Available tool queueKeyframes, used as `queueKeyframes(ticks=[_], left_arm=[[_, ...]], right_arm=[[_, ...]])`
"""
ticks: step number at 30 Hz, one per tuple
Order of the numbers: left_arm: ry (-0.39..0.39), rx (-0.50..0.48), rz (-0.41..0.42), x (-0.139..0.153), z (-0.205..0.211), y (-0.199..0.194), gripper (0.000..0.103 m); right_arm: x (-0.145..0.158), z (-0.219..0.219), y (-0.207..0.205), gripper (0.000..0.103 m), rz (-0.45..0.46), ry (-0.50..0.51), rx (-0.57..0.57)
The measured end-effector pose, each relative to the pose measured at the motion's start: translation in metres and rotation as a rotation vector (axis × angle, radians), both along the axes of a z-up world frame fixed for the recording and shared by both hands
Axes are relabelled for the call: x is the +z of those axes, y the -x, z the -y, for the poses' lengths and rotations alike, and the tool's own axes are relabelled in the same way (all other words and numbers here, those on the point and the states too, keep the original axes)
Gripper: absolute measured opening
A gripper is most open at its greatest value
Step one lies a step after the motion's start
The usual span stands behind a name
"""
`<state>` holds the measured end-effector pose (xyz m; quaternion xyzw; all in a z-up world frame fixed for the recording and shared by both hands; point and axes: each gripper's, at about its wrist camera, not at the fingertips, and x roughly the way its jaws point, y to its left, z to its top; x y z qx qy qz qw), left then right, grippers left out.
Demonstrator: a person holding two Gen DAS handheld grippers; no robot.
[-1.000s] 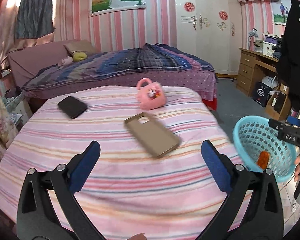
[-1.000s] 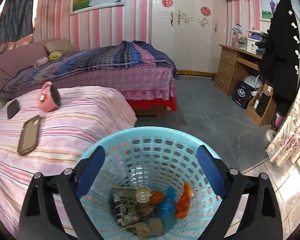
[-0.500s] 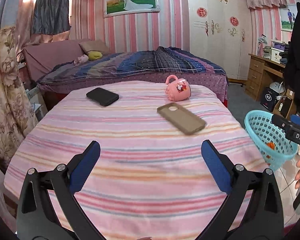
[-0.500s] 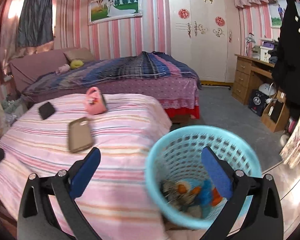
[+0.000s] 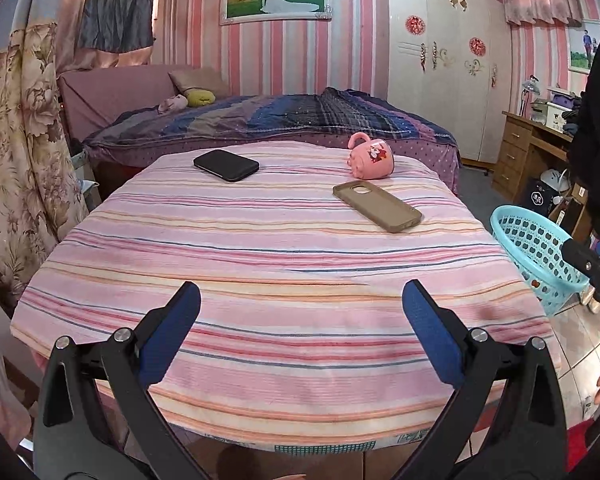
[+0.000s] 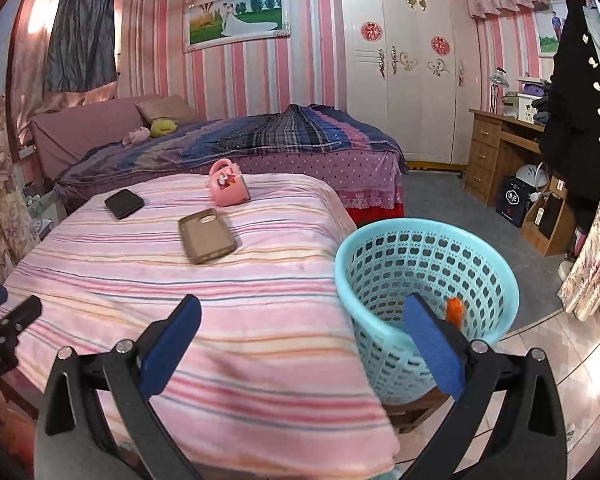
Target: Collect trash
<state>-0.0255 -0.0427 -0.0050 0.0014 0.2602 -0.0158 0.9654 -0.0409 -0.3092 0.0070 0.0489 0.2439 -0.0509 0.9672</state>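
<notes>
A light blue plastic basket (image 6: pixel 424 280) stands on the floor at the right of the table, with an orange piece of trash (image 6: pixel 454 310) showing inside. It also shows in the left wrist view (image 5: pixel 534 252). My left gripper (image 5: pixel 302 330) is open and empty, held back over the near edge of the striped tablecloth (image 5: pixel 284 264). My right gripper (image 6: pixel 302 340) is open and empty, between the table's corner and the basket. No loose trash shows on the table.
On the table lie a black phone (image 5: pixel 225 165), a tan phone case (image 5: pixel 377 205) and a pink mug on its side (image 5: pixel 371 156). A bed (image 5: pixel 268 124) stands behind, a desk (image 6: pixel 504 152) and hanging coat (image 6: pixel 576 120) at the right, a floral curtain (image 5: pixel 16 152) at the left.
Both grippers have pulled back from the table and basket. The right gripper has swung left, so the basket now sits at its right instead of directly below.
</notes>
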Motion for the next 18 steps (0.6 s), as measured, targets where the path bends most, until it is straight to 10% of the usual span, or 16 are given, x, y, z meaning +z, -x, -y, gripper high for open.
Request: queueKeyframes(ticks=[18], left_arm=[[0.045, 0.029, 0.027, 0.007, -0.024, 0.002, 0.098]], right_arm=[[0.004, -0.048, 0.012, 0.098, 0.07, 0.074, 0.058]])
